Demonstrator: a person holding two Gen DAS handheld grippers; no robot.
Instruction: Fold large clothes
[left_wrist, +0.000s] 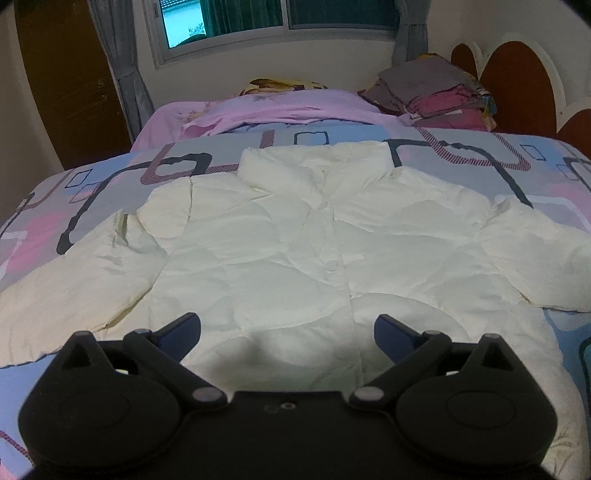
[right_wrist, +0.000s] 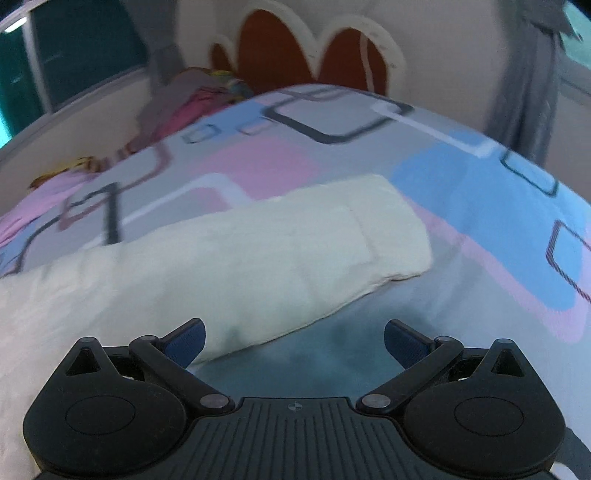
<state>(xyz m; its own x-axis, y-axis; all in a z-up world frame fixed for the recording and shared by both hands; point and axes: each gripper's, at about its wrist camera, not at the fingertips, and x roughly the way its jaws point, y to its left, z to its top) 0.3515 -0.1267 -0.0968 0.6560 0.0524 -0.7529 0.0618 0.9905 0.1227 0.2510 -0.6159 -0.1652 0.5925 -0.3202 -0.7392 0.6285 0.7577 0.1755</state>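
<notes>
Flat on the bedspread (left_wrist: 480, 147), cream jacket (left_wrist: 295, 240) lies buttoned; both grippers spread.

The cream puffer jacket (left_wrist: 295, 236) is quilted cloth with a faint sheen (creased throughout). The bed cover (right_wrist: 461, 177) is smooth printed cloth. Both hand-held grippers, left (left_wrist: 287, 330) and right (right_wrist: 294, 339), are matt black plastic.

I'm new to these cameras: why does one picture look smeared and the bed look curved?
Right wrist view: motion blur smears the bedspread and jacket sleeve. Left wrist view: sharper, the white jacket crisp, a soft shadow near the left gripper. Both: fisheye bending, dark corners.
</notes>
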